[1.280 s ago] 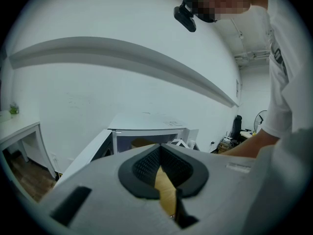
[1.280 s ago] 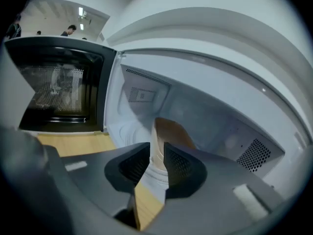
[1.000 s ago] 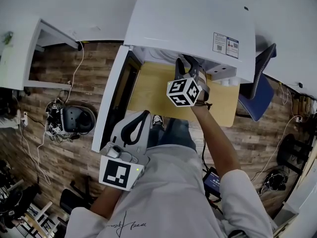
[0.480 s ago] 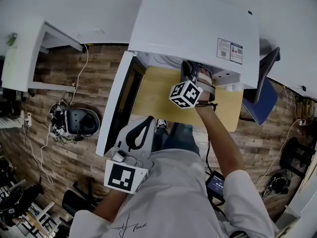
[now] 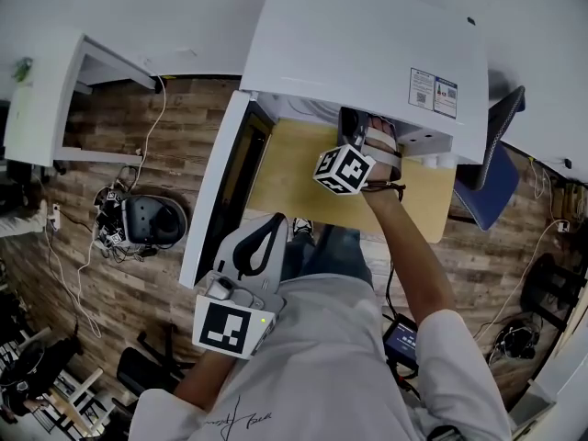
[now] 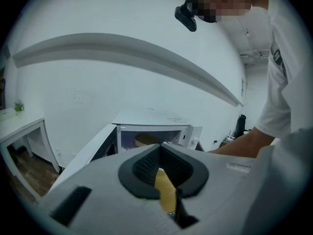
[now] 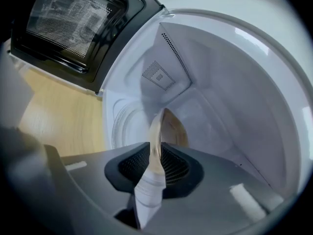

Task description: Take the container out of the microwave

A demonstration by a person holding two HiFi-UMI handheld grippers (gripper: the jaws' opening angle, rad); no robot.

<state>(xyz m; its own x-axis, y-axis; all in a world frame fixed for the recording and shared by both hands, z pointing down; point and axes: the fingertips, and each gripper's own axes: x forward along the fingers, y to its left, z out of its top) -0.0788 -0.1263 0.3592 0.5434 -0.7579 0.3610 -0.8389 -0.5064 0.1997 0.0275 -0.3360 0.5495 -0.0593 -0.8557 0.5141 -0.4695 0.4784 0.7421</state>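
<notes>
Rolled since earlier, the right hand-held gripper has just been closing, pinching the container inside the microwave.

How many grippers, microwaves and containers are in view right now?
grippers: 2, the left gripper and the right gripper; the right's jaws have just been closing, with the rim of the container between them
microwave: 1
container: 1
total: 4
</notes>
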